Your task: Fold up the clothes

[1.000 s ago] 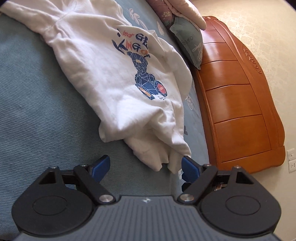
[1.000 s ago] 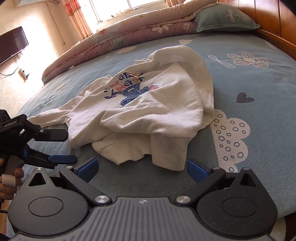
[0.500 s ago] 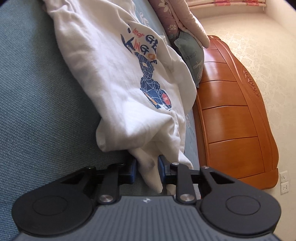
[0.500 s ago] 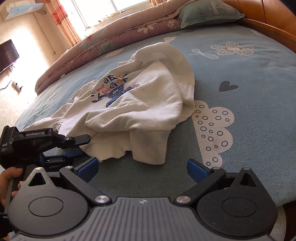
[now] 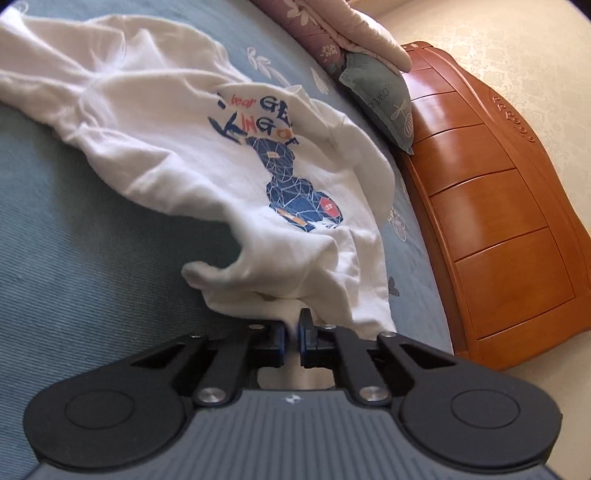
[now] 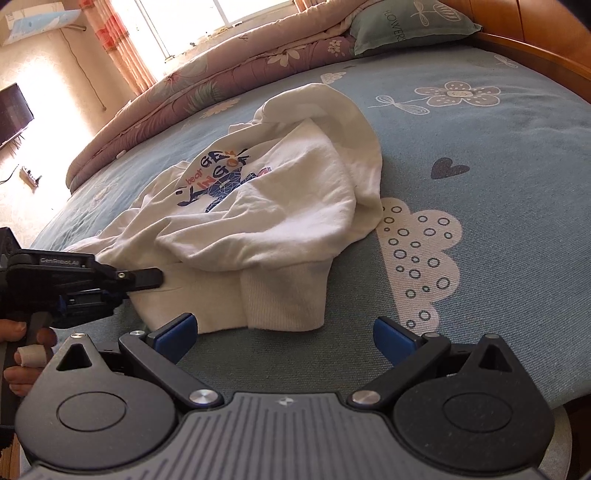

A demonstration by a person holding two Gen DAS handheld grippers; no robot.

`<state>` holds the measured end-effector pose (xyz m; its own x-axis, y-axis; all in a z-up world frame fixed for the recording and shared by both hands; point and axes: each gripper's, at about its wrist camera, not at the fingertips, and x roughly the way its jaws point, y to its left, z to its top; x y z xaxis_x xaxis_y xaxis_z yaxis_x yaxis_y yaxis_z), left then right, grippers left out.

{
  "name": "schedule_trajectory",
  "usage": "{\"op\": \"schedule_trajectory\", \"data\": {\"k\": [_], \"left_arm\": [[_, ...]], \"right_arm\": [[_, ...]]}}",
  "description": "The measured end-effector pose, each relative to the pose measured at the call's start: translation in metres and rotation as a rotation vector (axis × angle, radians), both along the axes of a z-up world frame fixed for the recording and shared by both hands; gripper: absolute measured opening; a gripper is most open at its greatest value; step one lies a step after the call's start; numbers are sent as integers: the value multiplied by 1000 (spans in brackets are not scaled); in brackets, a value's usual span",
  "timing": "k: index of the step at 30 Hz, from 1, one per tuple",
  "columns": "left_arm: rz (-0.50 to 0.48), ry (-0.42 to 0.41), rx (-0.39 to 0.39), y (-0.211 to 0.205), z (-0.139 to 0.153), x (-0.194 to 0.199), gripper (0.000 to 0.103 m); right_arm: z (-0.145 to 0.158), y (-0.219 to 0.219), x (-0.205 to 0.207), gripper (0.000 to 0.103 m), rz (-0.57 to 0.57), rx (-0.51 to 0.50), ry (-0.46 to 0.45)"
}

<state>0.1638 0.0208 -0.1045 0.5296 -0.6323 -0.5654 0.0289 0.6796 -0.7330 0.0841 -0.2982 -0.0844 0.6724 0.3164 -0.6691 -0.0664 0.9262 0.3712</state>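
A crumpled white sweatshirt (image 5: 192,155) with a blue bear print lies on the blue bed sheet (image 5: 74,280). My left gripper (image 5: 291,332) is shut on the sweatshirt's near hem edge, with cloth bunched between the blue pads. In the right wrist view the sweatshirt (image 6: 295,206) lies ahead, its ribbed cuff (image 6: 284,299) nearest. My right gripper (image 6: 284,332) is open and empty, just short of the cuff. The left gripper (image 6: 110,284) shows there at the left, clamped on the hem.
A wooden headboard (image 5: 498,221) runs along the bed's right side in the left view. A green pillow (image 6: 406,26) and a folded pink quilt (image 6: 221,81) lie at the far end. A television (image 6: 13,110) stands far left.
My left gripper closed on the sweatshirt's hem and has lifted and pulled it slightly. My right gripper moved closer to the ribbed cuff and stays open.
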Motion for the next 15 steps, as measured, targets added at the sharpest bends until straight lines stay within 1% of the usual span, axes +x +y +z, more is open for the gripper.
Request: {"op": "schedule_trajectory", "data": {"k": [3, 6, 8, 11, 15], "left_arm": [[-4, -20, 54, 22, 23, -13, 5], [11, -11, 86, 46, 38, -30, 5], [28, 3, 122, 59, 45, -43, 5], [39, 27, 164, 75, 52, -59, 5], [83, 59, 232, 95, 51, -66, 5]], "right_arm": [[0, 1, 0, 103, 3, 2, 4], [0, 5, 0, 103, 17, 1, 4], [1, 7, 0, 103, 26, -3, 3], [3, 10, -1, 103, 33, -9, 0], [5, 9, 0, 103, 33, -2, -4]]}}
